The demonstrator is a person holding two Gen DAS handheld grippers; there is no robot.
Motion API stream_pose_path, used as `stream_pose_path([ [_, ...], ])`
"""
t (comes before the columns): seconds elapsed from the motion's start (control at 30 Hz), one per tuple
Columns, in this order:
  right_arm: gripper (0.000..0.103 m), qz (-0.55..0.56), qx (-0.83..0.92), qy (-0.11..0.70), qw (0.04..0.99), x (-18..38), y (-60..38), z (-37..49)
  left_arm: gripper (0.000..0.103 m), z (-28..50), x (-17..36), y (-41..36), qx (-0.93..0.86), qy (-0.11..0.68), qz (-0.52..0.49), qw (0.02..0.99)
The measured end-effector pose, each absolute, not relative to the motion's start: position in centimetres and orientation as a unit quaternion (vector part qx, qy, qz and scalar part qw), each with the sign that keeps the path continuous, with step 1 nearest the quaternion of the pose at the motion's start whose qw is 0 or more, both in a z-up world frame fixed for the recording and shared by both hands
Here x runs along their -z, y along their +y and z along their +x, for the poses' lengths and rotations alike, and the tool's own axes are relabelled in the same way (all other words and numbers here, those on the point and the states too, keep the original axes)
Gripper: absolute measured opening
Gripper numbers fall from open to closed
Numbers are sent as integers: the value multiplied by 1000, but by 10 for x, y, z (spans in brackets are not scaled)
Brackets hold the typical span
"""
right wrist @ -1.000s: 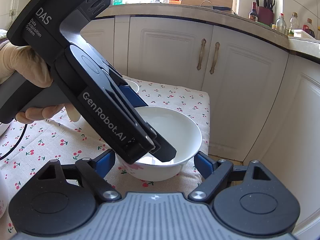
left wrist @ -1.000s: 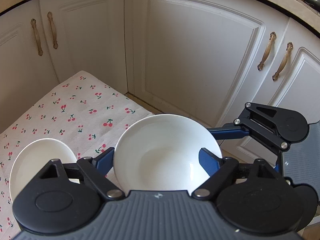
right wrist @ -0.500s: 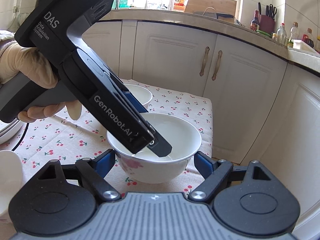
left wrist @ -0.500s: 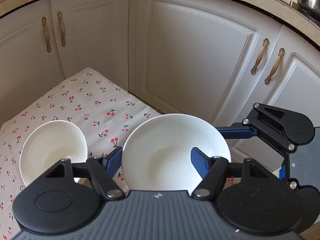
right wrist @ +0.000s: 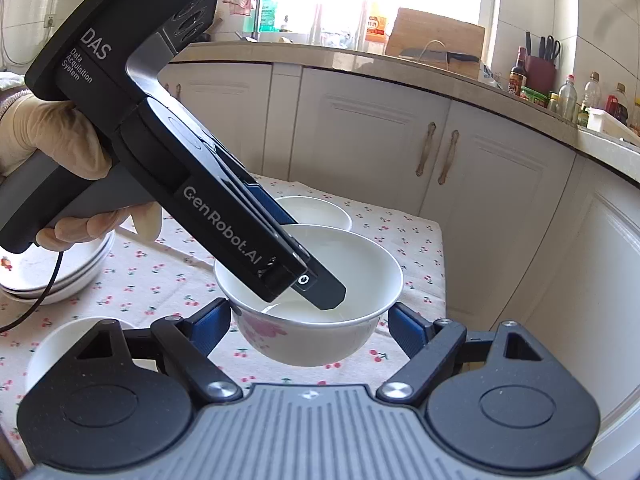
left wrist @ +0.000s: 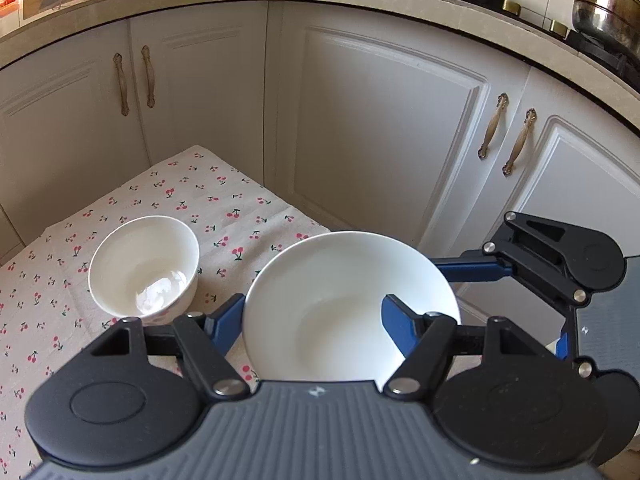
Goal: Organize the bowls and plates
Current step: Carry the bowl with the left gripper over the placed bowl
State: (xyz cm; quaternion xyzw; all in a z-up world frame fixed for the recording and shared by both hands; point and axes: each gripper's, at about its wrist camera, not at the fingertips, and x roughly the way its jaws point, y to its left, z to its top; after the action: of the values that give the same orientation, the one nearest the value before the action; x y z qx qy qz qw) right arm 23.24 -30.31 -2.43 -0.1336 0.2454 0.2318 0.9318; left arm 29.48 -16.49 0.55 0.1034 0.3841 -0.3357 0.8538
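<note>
A white bowl point(left wrist: 340, 312) with a pink flower on its side point(right wrist: 312, 332) hangs a little above the cherry-print cloth point(left wrist: 200, 200). My left gripper point(left wrist: 312, 324) is shut on the bowl's wall, one blue finger outside the rim and the other inside. In the right wrist view it comes down from the upper left, its inner finger point(right wrist: 316, 288) reaching into the bowl. My right gripper point(right wrist: 308, 324) spans the whole bowl, a pad pressed on each side. One of its blue fingers point(left wrist: 468, 270) shows at the bowl's right edge.
A smaller white bowl point(left wrist: 144, 264) stands on the cloth just beyond and left of the held one. A stack of plates point(right wrist: 52, 276) lies at the left, and another white bowl point(right wrist: 60, 344) at the lower left. White cabinet doors point(left wrist: 380, 140) close in behind the table's far edge.
The left jaws narrowed, and its right finger moved inside the bowl's rim. Both grippers rose and drew back with the bowl, bringing the smaller bowl and the countertop further into view.
</note>
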Motion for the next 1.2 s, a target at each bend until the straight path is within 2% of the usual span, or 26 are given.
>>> stream_pose_path([
  [0.5,89,-140,-255,241,926,13,-265,170,73,220,-25,-122,318,374,91,866],
  [1.2,89,-127,-285,270,911,40,-235,135,73,178,2,-87,307,388,77,866],
])
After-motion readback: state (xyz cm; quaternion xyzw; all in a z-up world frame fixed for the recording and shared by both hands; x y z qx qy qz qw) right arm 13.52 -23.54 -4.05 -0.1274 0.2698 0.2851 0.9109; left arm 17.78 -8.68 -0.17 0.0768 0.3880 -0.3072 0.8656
